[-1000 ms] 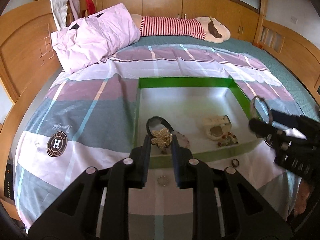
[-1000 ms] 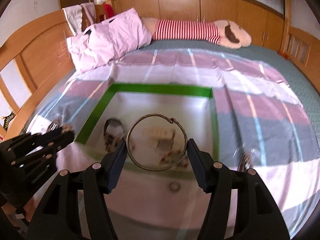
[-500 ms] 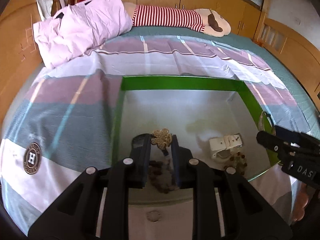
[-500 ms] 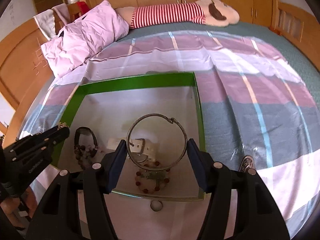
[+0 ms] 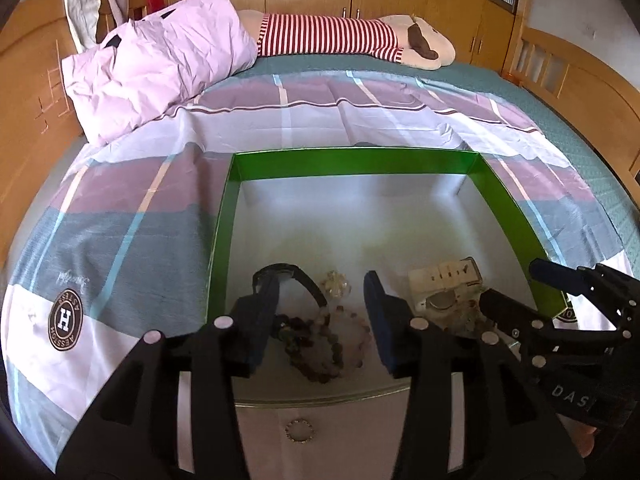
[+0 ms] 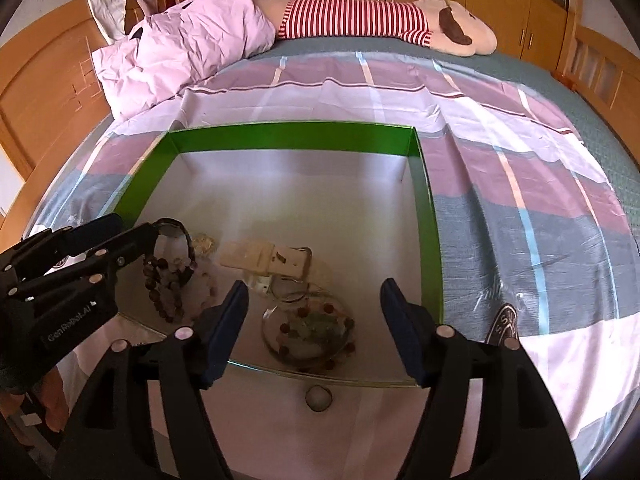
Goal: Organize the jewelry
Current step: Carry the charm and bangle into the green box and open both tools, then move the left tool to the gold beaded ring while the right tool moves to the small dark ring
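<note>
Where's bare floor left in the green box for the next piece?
The far half of the green box is bare, up to its back wall, and so is the strip along its right wall. The near edge is crowded: bead bracelets and black watch near-left, white watch and bangle centre.

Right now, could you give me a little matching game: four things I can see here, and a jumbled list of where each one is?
Things:
1. metal bangle
2. toothed ring
3. striped plush toy
4. black watch

Places:
A. far end of the bed, beside the pillow
B. on the bedspread, outside the green box
C. in the box, just ahead of the right fingers
D. in the box, near its left wall

Pairs: 1-C, 2-B, 3-A, 4-D.
</note>
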A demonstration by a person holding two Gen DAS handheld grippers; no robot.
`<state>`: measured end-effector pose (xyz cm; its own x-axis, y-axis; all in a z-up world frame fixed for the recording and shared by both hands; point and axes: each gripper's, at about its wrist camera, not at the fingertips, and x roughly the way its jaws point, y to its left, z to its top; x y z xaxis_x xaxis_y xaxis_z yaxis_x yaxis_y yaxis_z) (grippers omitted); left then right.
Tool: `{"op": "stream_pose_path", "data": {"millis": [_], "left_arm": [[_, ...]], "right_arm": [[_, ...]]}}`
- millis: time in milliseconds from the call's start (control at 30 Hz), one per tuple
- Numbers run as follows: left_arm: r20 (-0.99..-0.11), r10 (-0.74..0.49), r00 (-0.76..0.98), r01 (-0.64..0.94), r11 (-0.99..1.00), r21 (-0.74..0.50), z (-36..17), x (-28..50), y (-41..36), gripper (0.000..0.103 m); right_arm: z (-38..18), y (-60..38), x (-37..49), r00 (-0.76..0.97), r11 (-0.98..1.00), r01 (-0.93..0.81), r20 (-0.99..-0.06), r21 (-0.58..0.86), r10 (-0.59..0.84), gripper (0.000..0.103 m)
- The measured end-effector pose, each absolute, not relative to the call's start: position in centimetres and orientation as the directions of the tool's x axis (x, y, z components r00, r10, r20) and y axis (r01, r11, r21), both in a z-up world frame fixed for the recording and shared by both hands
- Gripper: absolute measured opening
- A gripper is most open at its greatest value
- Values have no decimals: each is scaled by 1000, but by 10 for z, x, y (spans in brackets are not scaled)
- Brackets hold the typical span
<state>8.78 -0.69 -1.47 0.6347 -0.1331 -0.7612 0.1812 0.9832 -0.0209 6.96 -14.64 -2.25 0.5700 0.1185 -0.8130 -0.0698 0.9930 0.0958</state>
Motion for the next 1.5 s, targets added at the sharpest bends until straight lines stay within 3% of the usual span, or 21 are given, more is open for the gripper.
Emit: {"op": "stream_pose_path", "data": {"millis": [333,900,1000,1200,1367,1500], "left_arm": [[-755,-130,643,182,983,-14,-12,85,-9,57],[-743,-133,656,195,981,-4,3,62,-3,63],[-742,-90,664,155,988,19,15,44,15,74],[-793,-56,606,86,996,-4,14,33,57,74],[-881,-60,469,73,997,-29,-22,27,71,74],[-899,-56,435,126,992,0,-37,20,56,74]], "right_arm": [[-18,-148,67,564,989,-70,-812,131,147,69],[-9,-143,40,550,982,-119,-814,148,189,69],[-3,-143,27,540,977,-148,-815,153,209,69],[-7,-139,9,450,956,-248,-856,157,257,69],[-47,-131,6,348,965,-256,-926,55,145,69],[-66,-135,14,330,980,-200,-941,13,80,69]]}}
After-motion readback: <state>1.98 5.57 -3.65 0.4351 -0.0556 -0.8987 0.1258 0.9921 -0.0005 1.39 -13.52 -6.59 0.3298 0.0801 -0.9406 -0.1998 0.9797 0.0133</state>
